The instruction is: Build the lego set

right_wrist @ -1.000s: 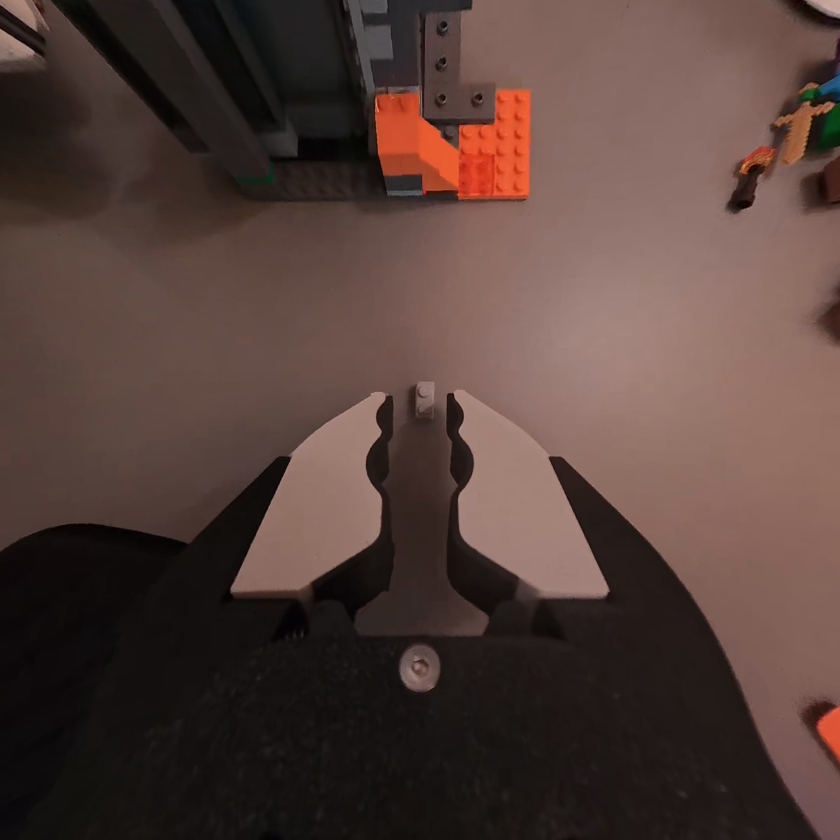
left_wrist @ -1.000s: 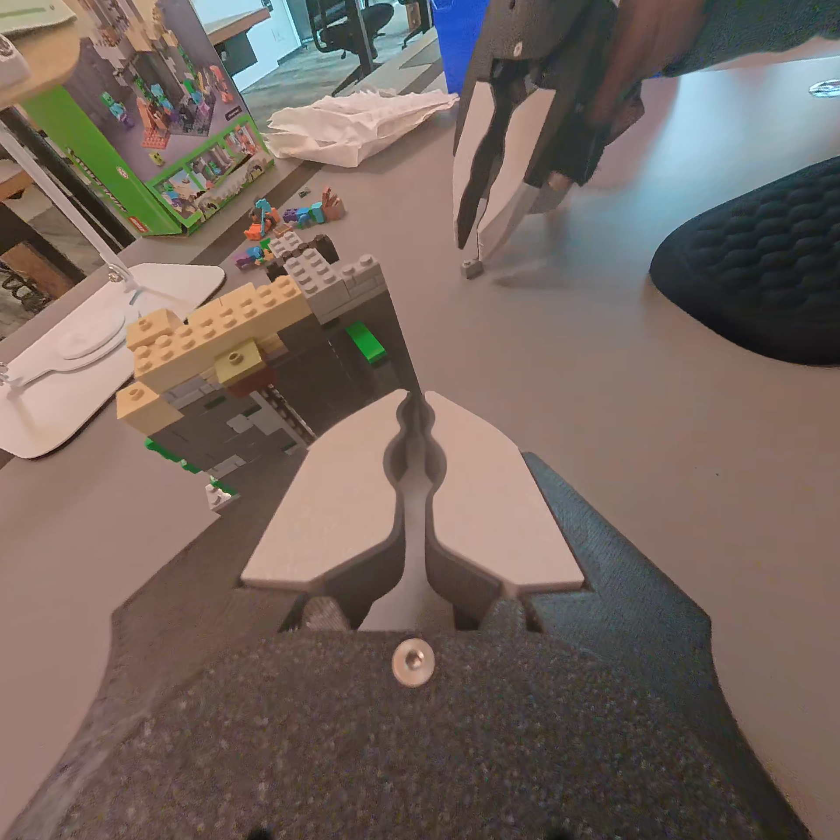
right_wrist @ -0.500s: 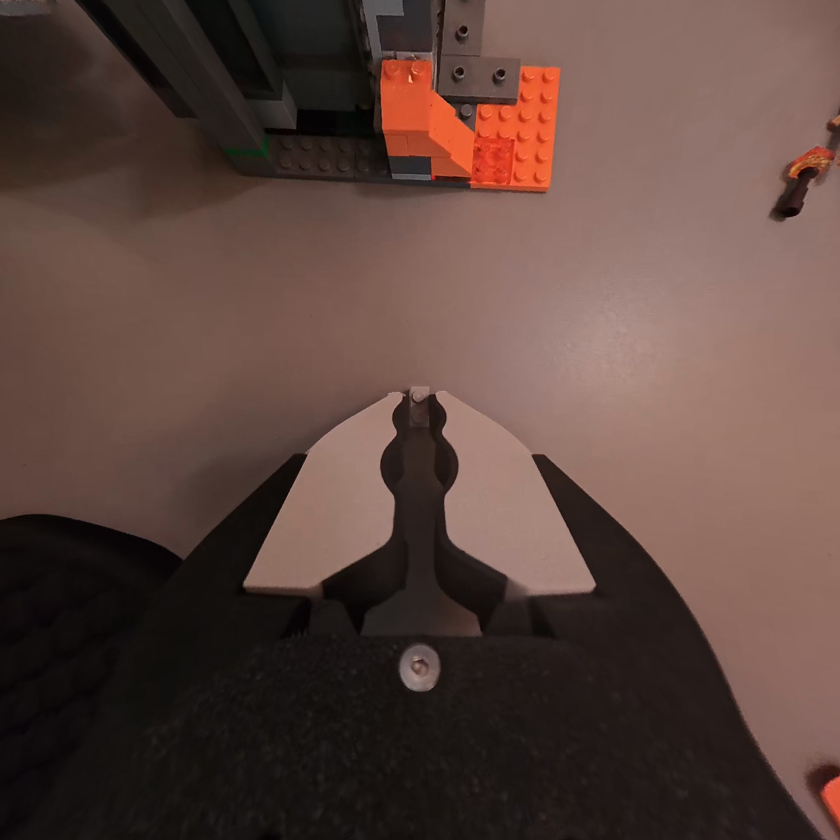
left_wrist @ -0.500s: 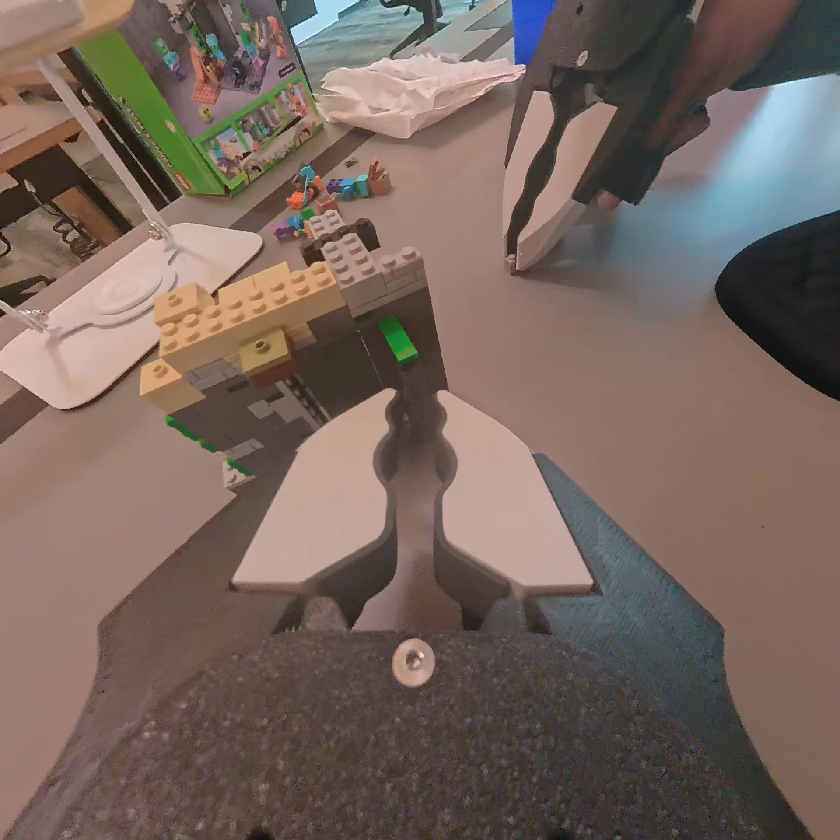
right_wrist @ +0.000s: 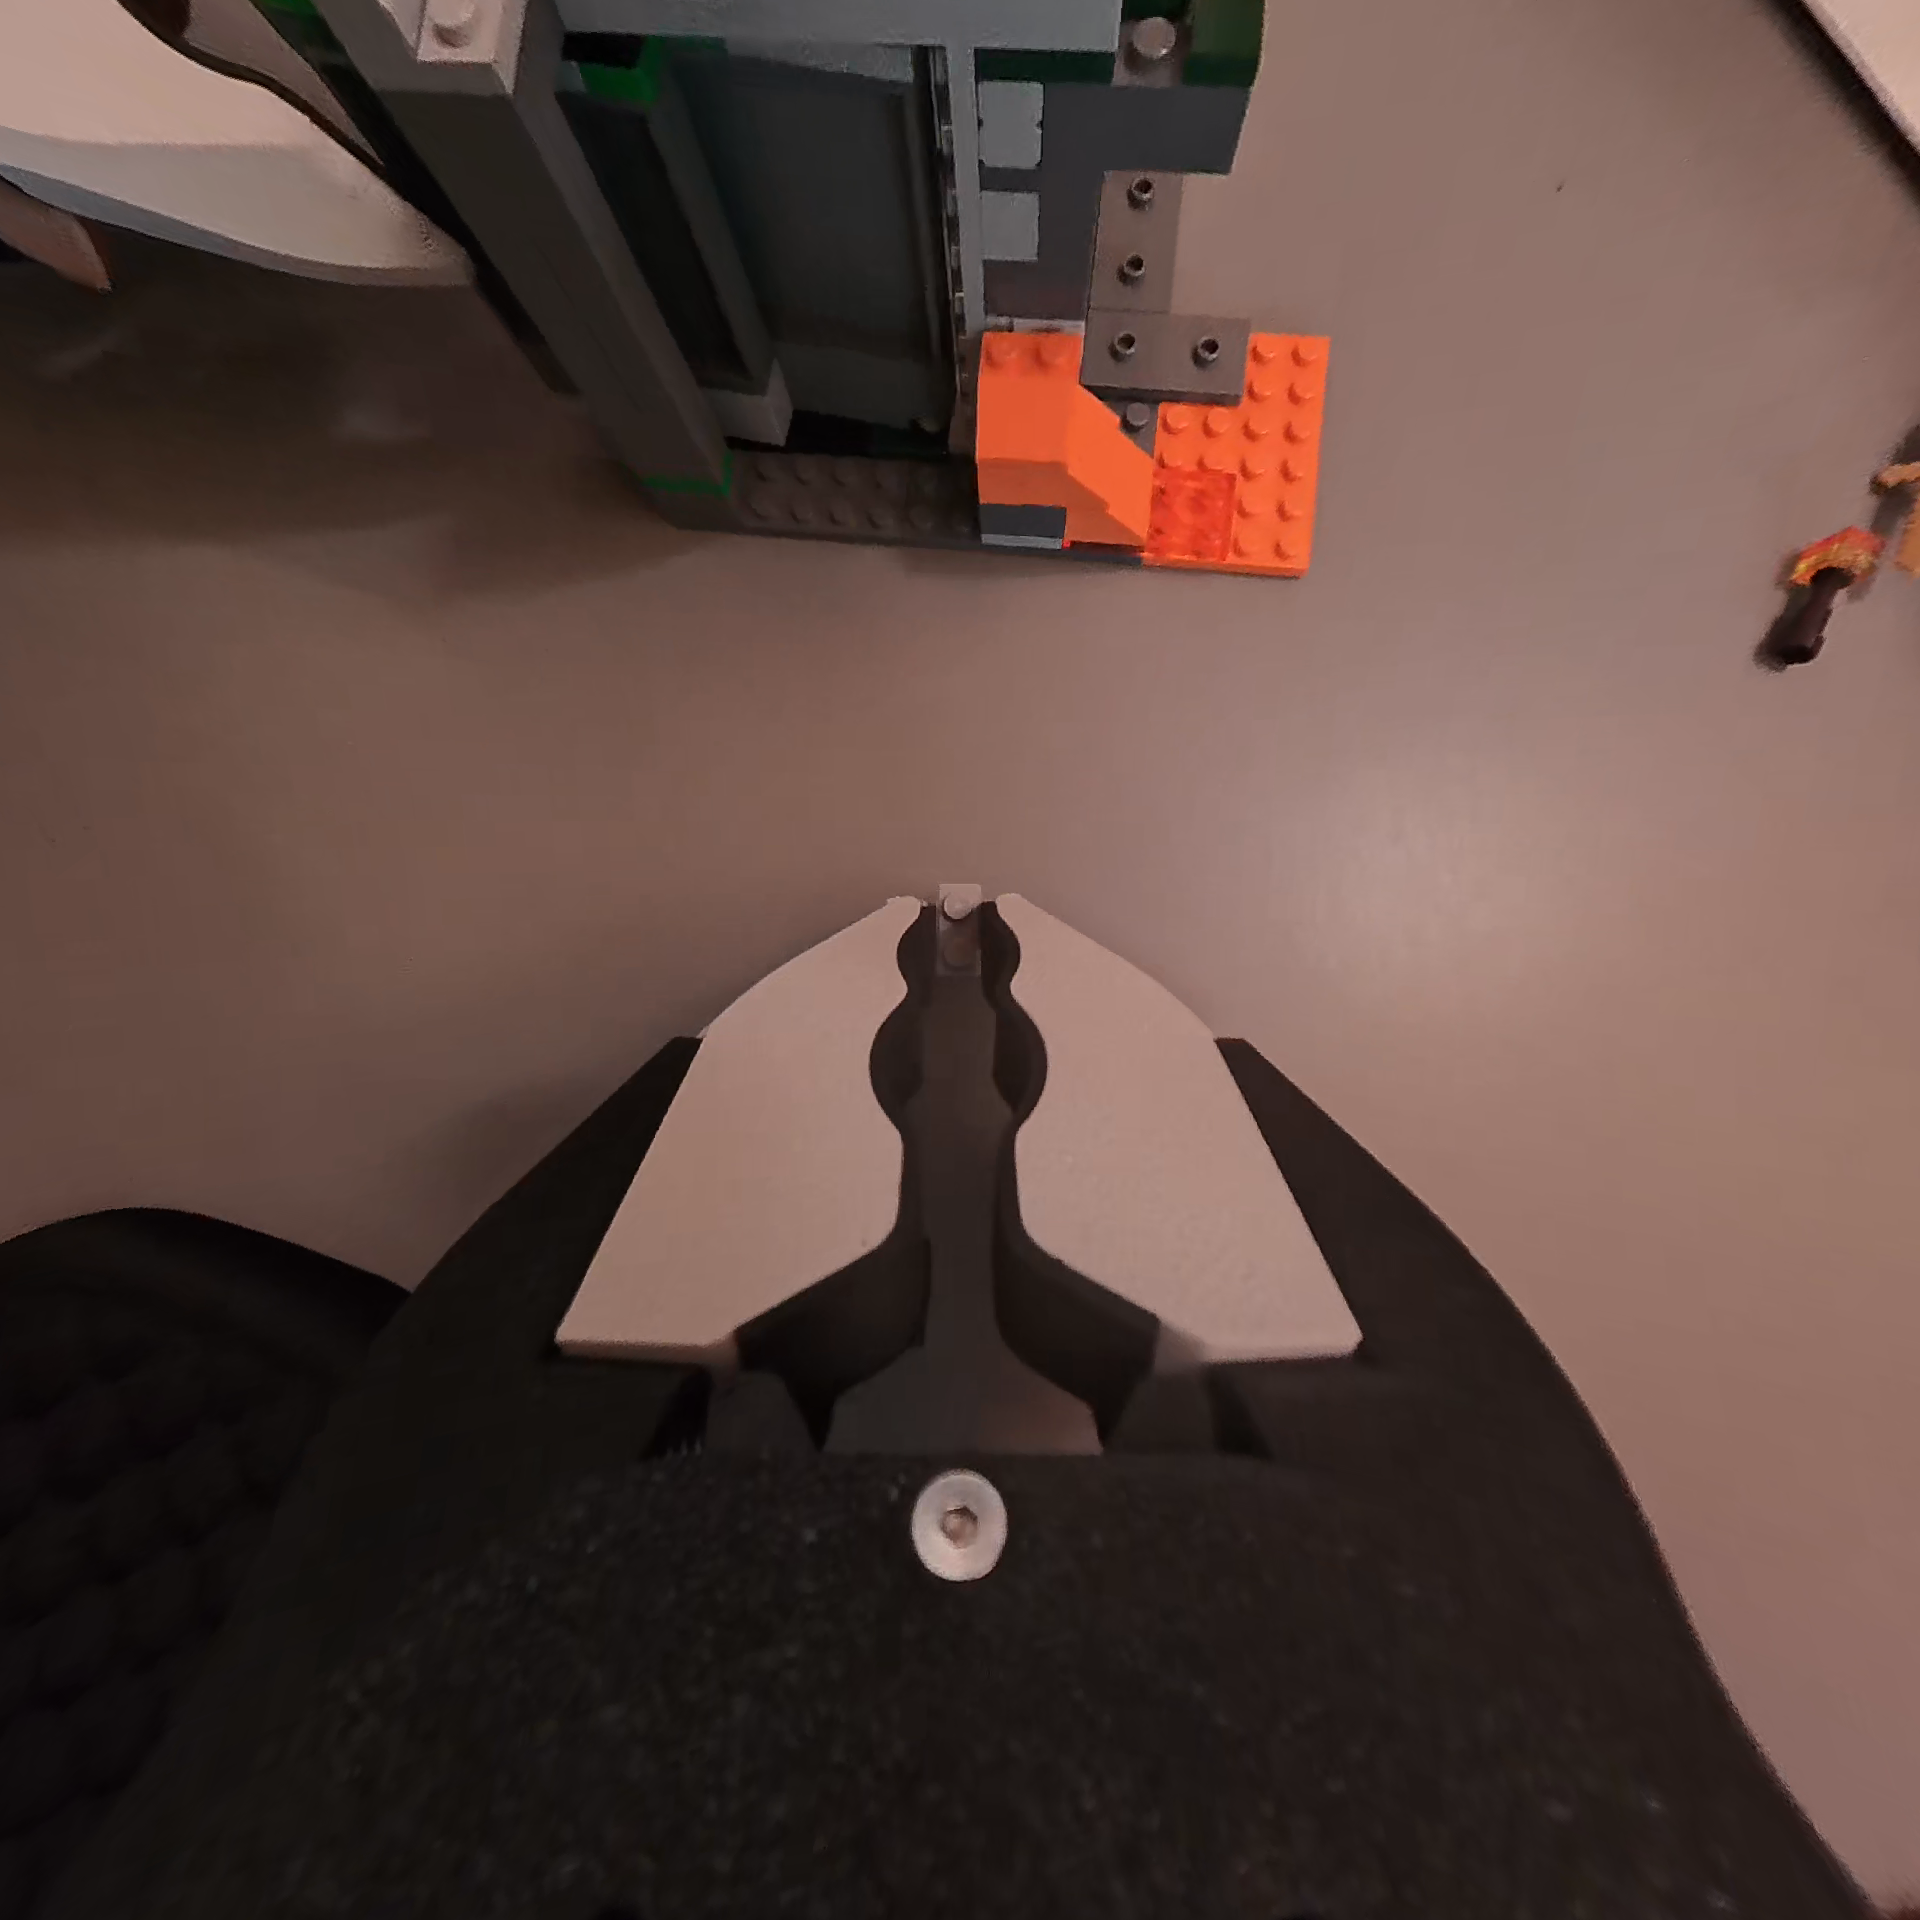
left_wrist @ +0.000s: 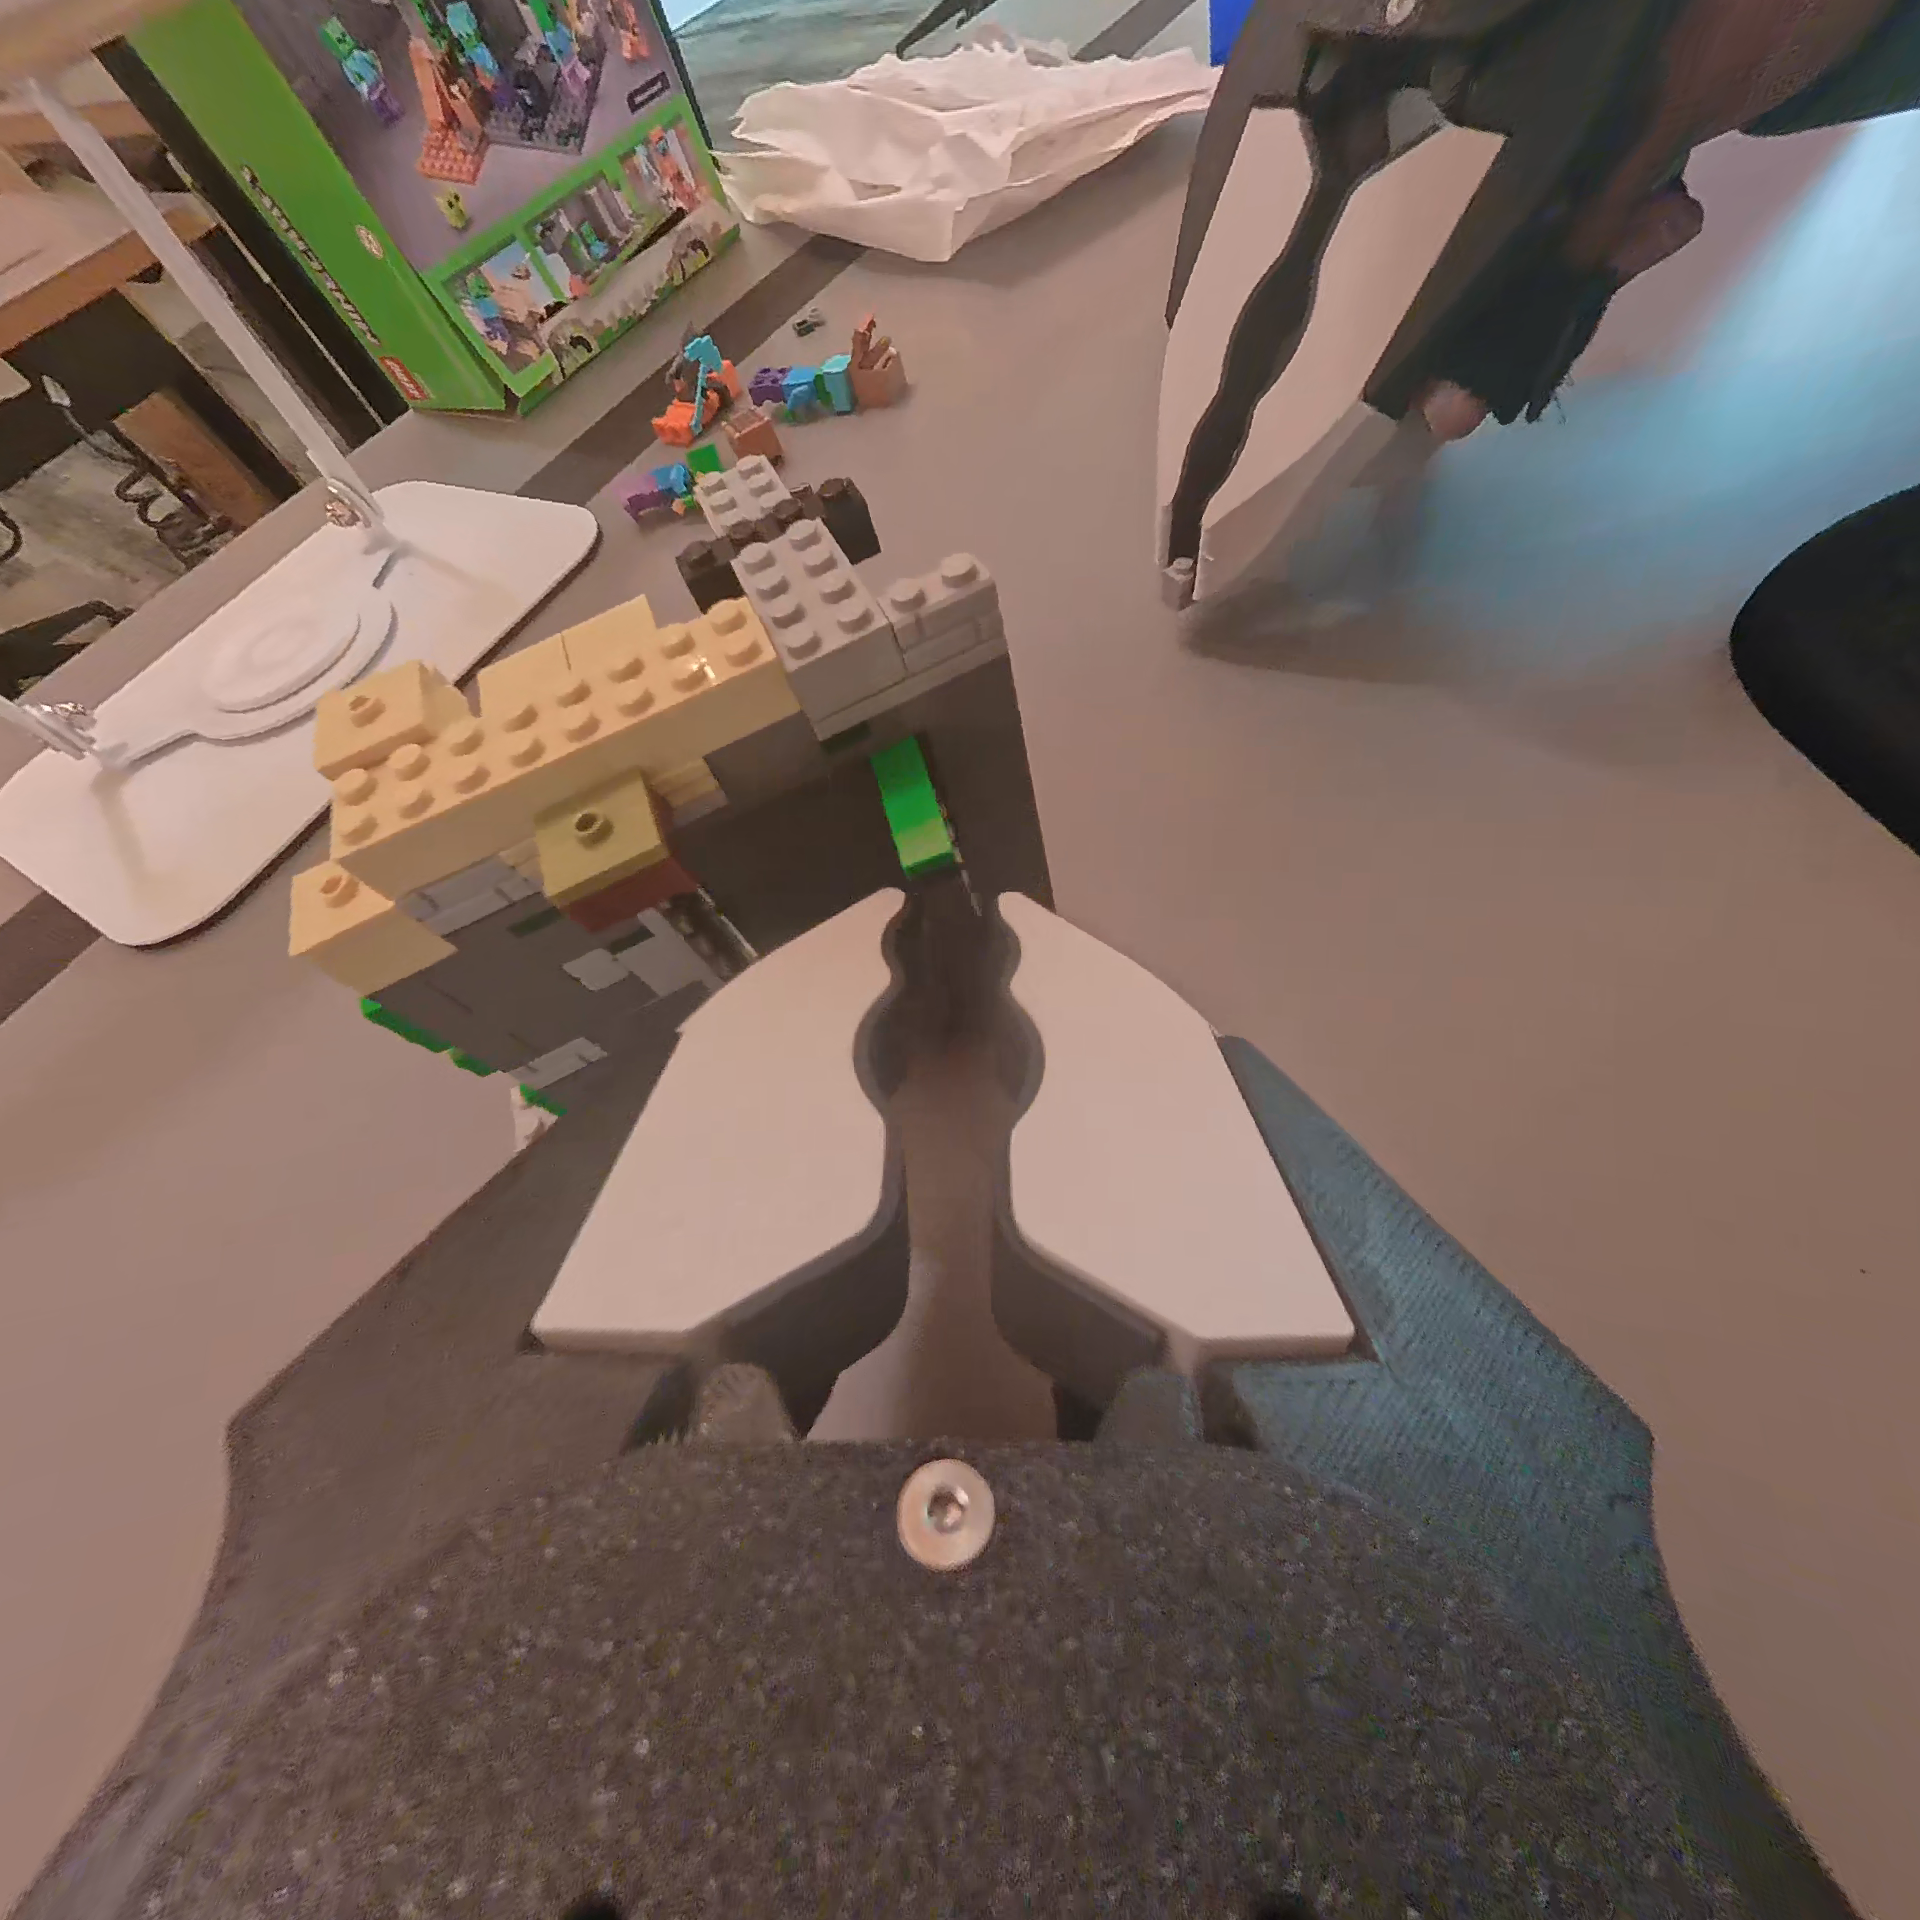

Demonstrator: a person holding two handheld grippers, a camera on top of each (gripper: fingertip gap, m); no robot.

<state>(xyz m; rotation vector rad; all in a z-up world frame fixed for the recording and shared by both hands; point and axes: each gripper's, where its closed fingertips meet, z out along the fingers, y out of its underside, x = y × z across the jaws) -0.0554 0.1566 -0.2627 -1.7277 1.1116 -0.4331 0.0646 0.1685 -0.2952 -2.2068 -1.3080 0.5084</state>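
A brick build (left_wrist: 582, 748) with tan, grey and green bricks stands on the grey table (left_wrist: 1403, 1039). My left gripper (left_wrist: 948, 909) is low at its near right side. Its jaws stand a little apart and are shut on the lower edge of the build's dark grey wall (left_wrist: 997, 790). One of its fingers (right_wrist: 208, 177) shows in the right wrist view beside the build (right_wrist: 831, 260). My right gripper (right_wrist: 958, 904) is shut on a small light grey plate (right_wrist: 958, 930), low over the table. In the left wrist view, my right gripper (left_wrist: 1190, 566) points down with the plate (left_wrist: 1177, 582) at its tips.
An orange plate (right_wrist: 1247, 457) forms the build's near corner. Loose coloured pieces (left_wrist: 769, 395), a green box (left_wrist: 468, 187), white crumpled paper (left_wrist: 956, 135) and a white stand base (left_wrist: 291, 665) lie beyond. A black mat (left_wrist: 1839, 675) is at the right. A small torch piece (right_wrist: 1818, 582) lies to the right. The left gripper's tips are roughly 12 cm from the right gripper's.
My right jaws closed on the small grey plate that lay between them. My left jaws went from shut to a little apart at the build's wall and moved slightly closer to it.
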